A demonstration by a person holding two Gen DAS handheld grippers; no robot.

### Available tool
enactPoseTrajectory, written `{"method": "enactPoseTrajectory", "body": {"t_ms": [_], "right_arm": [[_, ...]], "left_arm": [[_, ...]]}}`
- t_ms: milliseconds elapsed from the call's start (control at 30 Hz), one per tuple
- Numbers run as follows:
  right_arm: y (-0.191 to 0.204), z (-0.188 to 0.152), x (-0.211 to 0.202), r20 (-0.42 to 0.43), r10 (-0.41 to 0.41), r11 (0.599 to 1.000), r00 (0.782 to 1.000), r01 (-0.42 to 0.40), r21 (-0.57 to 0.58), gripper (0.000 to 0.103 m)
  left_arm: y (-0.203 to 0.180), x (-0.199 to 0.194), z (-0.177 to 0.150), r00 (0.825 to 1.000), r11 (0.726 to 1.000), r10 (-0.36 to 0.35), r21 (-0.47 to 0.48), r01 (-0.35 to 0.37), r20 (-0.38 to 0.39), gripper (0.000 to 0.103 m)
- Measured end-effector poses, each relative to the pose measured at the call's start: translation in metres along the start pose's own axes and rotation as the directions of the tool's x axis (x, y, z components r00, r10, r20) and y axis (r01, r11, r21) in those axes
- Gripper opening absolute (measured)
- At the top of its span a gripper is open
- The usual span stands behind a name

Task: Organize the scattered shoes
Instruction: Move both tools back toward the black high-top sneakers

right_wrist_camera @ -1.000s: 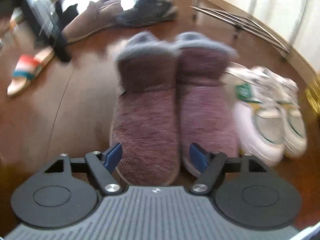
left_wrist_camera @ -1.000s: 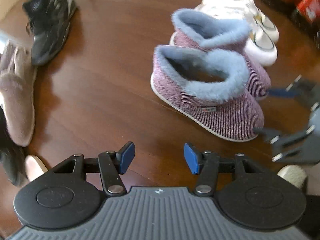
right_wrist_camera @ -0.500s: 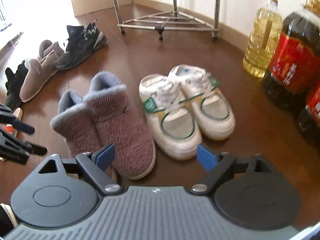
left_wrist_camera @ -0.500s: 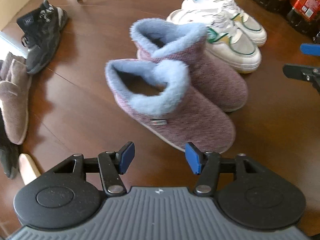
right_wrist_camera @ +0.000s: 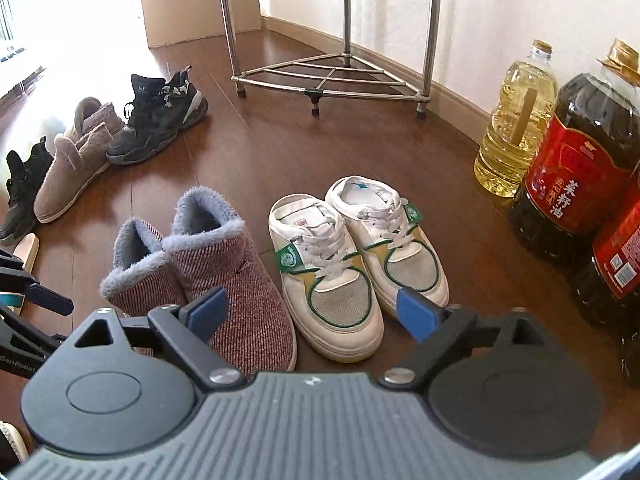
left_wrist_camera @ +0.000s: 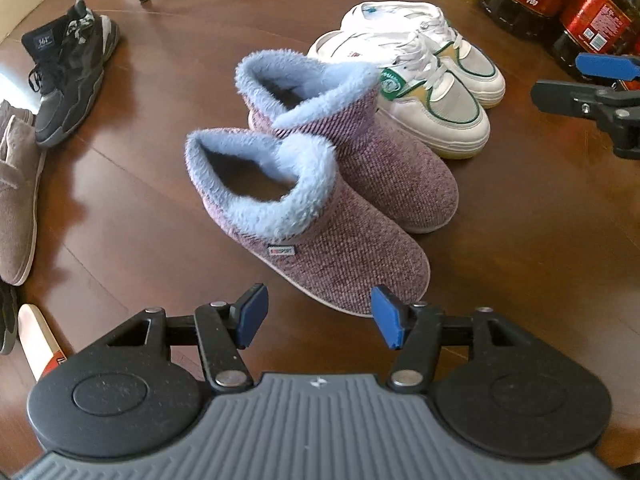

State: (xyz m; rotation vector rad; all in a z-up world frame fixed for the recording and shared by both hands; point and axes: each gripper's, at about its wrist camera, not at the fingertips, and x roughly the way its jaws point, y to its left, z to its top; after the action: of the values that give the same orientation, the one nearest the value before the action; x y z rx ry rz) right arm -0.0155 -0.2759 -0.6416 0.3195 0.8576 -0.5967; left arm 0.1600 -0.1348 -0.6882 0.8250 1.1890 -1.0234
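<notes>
Two purple slippers (left_wrist_camera: 320,200) sit beside white sneakers (left_wrist_camera: 432,92).

I'm looking at a glossy dark-brown wooden plank floor (right_wrist_camera: 280,148) that's catching bright daylight glaring in from the upper left. A chrome metal rack with a triangular base (right_wrist_camera: 332,76) is standing by the white wall (right_wrist_camera: 480,20), with a tan cardboard panel (right_wrist_camera: 192,0) leaning behind.

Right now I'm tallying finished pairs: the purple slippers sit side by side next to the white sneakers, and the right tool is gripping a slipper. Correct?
Not quite. The right tool is open and holds nothing, as the right wrist view shows. The purple slippers do sit side by side next to the white sneakers.
</notes>
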Motion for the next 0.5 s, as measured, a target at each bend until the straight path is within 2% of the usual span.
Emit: {"method": "enactPoseTrajectory", "body": {"t_ms": [133, 200, 267, 367, 433, 500], "right_arm": [[0.010, 0.013, 0.004, 0.026, 0.008, 1.000, 1.000, -0.007, -0.026, 0.098], [0.018, 0.024, 0.005, 0.068, 0.039, 0.999, 0.997, -0.036, -0.038, 0.100], [0.033, 0.037, 0.014, 0.088, 0.097, 0.995, 0.991, -0.093, -0.047, 0.102], [0.054, 0.057, 0.027, 0.117, 0.184, 0.982, 0.976, -0.177, -0.063, 0.102], [0.076, 0.067, 0.040, 0.114, 0.242, 0.969, 0.964, -0.233, -0.088, 0.102], [0.102, 0.075, 0.056, 0.097, 0.298, 0.950, 0.949, -0.286, -0.121, 0.102]], "left_arm": [[0.036, -0.009, -0.006, 0.999, 0.999, -0.037, -0.023, 0.037, 0.000, 0.061], [0.071, -0.020, -0.005, 0.999, 0.996, -0.041, -0.076, 0.044, 0.036, 0.061], [0.105, -0.033, -0.007, 0.996, 0.991, -0.015, -0.131, 0.026, 0.085, 0.061], [0.154, -0.052, -0.020, 0.985, 0.977, 0.101, -0.203, -0.070, 0.143, 0.068], [0.183, -0.059, -0.036, 0.966, 0.955, 0.209, -0.245, -0.168, 0.155, 0.069], [0.200, -0.060, -0.048, 0.954, 0.939, 0.257, -0.275, -0.208, 0.156, 0.069]]}}
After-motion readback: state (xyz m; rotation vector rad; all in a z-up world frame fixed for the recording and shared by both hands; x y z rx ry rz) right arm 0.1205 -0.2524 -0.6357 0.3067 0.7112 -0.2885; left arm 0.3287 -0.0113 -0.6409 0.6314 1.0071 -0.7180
